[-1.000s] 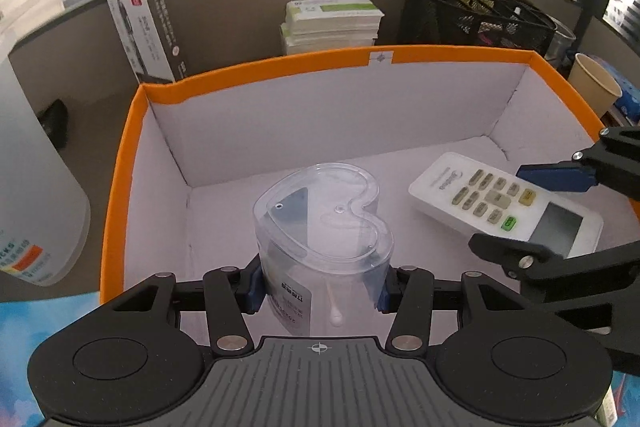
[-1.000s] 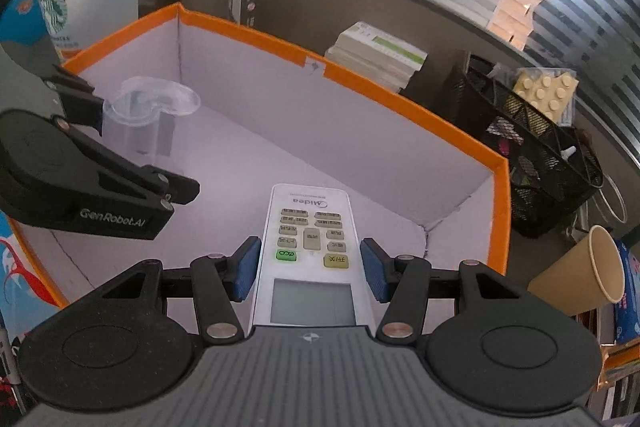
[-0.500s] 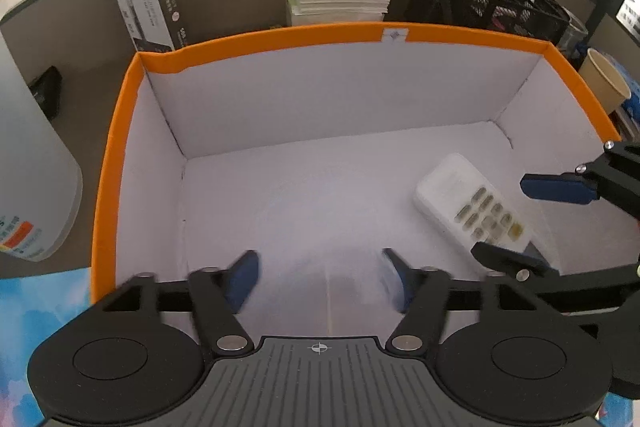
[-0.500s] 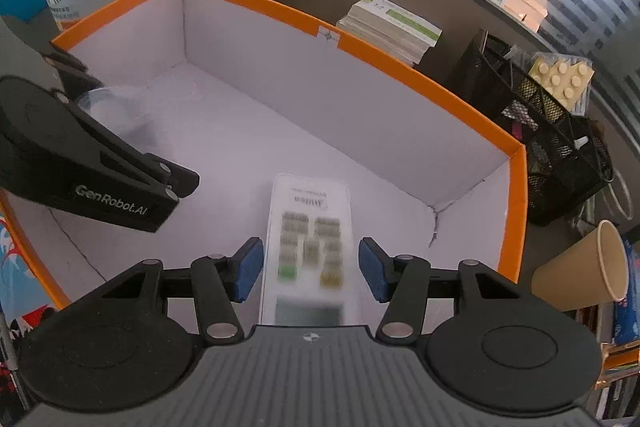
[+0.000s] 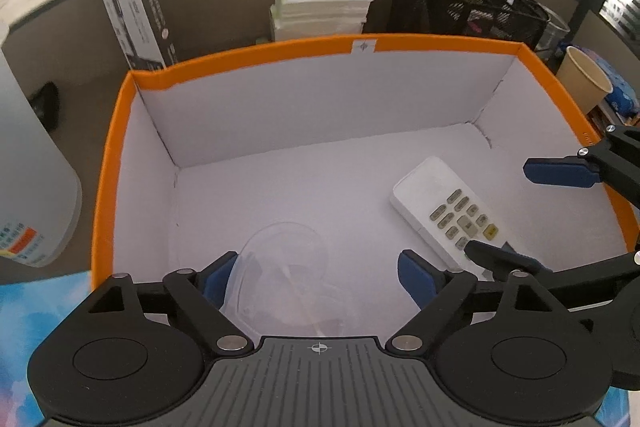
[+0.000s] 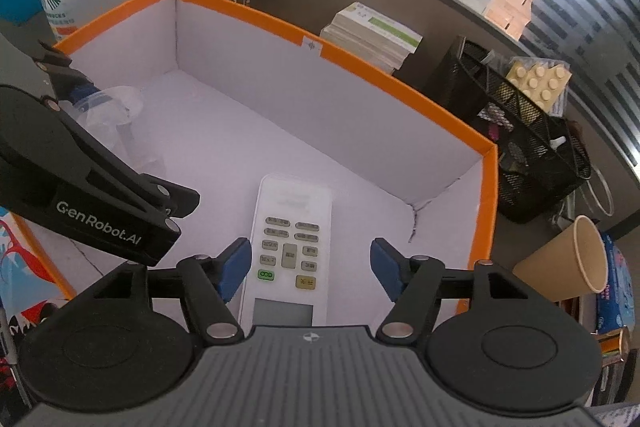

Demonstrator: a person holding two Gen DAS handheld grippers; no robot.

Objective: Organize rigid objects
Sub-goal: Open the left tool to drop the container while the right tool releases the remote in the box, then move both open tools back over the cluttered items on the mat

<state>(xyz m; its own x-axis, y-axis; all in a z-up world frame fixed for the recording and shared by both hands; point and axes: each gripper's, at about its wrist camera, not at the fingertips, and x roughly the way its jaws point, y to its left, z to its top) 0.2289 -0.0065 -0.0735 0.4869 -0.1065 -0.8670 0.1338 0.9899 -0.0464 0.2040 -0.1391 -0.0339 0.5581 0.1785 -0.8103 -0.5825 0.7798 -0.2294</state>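
A clear plastic heart-shaped container (image 5: 286,275) rests on the white floor of the orange-rimmed box (image 5: 364,47). My left gripper (image 5: 318,281) hovers over it with its jaws opening, and the pads stand clear of its sides. A white remote control (image 6: 290,247) lies flat on the box floor at the right. My right gripper (image 6: 310,269) straddles it, jaws opening, blue pads apart from its edges. In the left wrist view the remote (image 5: 448,211) lies under the right gripper's fingers (image 5: 560,173). The right wrist view shows the container (image 6: 116,107) beside the left gripper's arm.
Behind the box stand a stack of booklets (image 5: 320,9), a tall dark carton (image 5: 136,15) and a black mesh basket (image 5: 472,7) holding a yellow brick. A paper cup (image 6: 568,259) leans at the right. A white cylinder (image 5: 28,183) stands at the left.
Both grippers let go and widened. The clear container dropped from the left jaws to the box floor. The remote settled flat on the floor out of the right jaws.
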